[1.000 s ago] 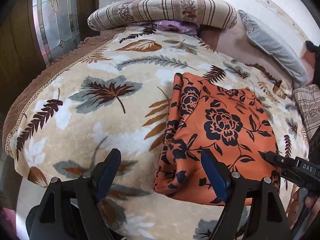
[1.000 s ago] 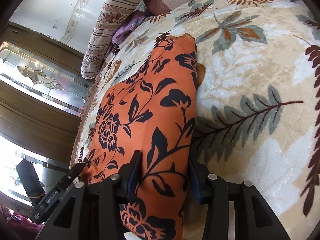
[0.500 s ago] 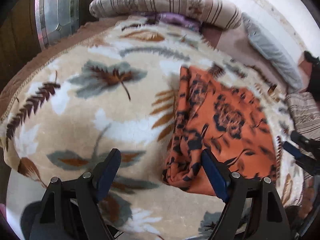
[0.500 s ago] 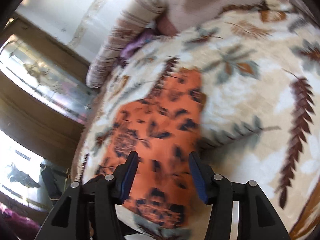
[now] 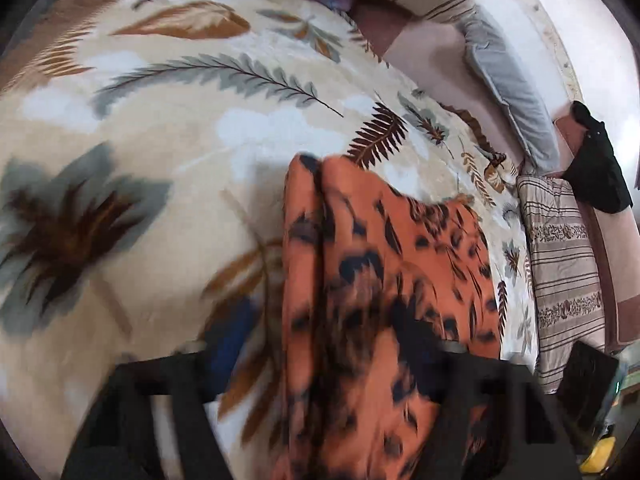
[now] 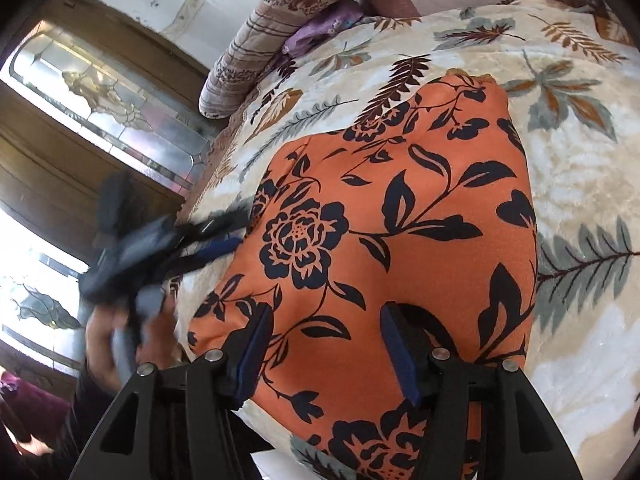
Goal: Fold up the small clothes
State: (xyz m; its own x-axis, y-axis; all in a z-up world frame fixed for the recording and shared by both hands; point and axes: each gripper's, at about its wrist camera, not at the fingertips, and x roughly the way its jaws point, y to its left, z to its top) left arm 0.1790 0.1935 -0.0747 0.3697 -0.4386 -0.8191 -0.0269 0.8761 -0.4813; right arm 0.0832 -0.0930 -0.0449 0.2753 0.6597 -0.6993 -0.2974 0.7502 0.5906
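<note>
Orange floral garment (image 6: 400, 240) folded flat on leaf-print blanket (image 6: 580, 168); right gripper (image 6: 328, 344) jaws spread above it, left gripper (image 5: 332, 344) jaws just narrowing astride its blurred edge, grip indeterminate.

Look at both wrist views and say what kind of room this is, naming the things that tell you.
Most likely a bedroom. A wide bed under a leaf-print blanket fills the scene, a striped bolster and a grey pillow lie at its far end, and an orange floral garment rests on the blanket.

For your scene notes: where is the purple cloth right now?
In the right wrist view, the purple cloth lies at the top centre, tucked between the striped bolster and the leaf blanket.
</note>
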